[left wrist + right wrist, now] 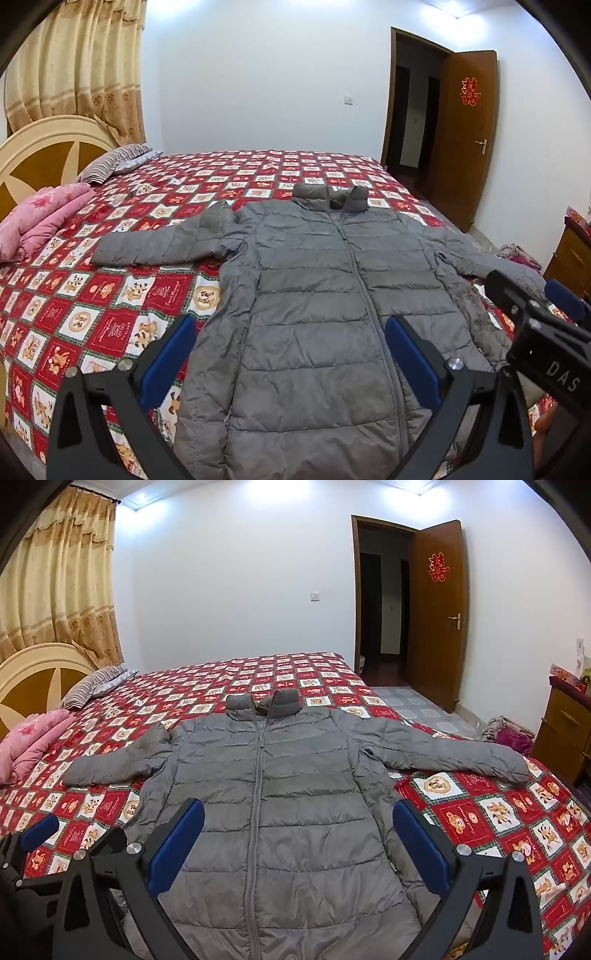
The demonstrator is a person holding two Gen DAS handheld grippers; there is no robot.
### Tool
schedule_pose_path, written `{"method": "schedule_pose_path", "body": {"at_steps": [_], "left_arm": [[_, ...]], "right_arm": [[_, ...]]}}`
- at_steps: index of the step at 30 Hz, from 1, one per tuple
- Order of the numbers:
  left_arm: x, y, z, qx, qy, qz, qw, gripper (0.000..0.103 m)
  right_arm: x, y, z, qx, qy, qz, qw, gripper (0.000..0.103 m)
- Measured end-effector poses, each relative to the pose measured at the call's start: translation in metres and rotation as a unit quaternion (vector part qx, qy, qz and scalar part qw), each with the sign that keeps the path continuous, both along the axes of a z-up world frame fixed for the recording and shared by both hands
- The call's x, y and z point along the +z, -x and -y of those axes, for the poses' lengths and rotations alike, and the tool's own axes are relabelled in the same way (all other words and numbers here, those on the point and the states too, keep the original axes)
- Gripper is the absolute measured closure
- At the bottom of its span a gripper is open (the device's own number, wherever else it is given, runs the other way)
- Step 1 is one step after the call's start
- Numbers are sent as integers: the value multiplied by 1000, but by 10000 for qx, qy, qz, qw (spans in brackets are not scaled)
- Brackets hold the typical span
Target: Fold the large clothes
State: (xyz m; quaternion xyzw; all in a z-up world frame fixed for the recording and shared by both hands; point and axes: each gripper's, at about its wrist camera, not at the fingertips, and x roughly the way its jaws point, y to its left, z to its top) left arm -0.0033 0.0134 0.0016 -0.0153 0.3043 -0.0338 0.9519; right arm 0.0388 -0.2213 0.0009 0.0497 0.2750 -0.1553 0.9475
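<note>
The left hand-held gripper (290,354) hangs above the lower half of the jacket (314,295) with its blue pads spread wide and nothing between them. The right hand-held gripper (299,843) is likewise wide apart and empty, poised over the hem end of the same garment.

The jacket, grey and quilted, lies face up on the bed (480,812), zipped, collar pointing toward the far wall. Both sleeves extend sideways: the left sleeve (155,247) toward the headboard, the right sleeve (450,757) toward the foot of the bed.

Judged step: garment spread, no fold begun. The next move likely calls for each gripper to descend and close on a sleeve cuff or side edge, then carry it across the body toward the zipper (258,794).

Beyond the jacket: a pink quilt (40,221), a striped pillow (110,166), an open door (436,613).
</note>
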Motion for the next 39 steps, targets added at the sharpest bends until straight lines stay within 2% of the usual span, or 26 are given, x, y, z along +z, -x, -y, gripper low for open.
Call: {"method": "schedule_pose_path", "body": {"at_steps": [39], "left_arm": [[2,4,7,-30,-9,61,10000,0]], "right_arm": [[2,10,9,-246,-109,26,9996,1]]}}
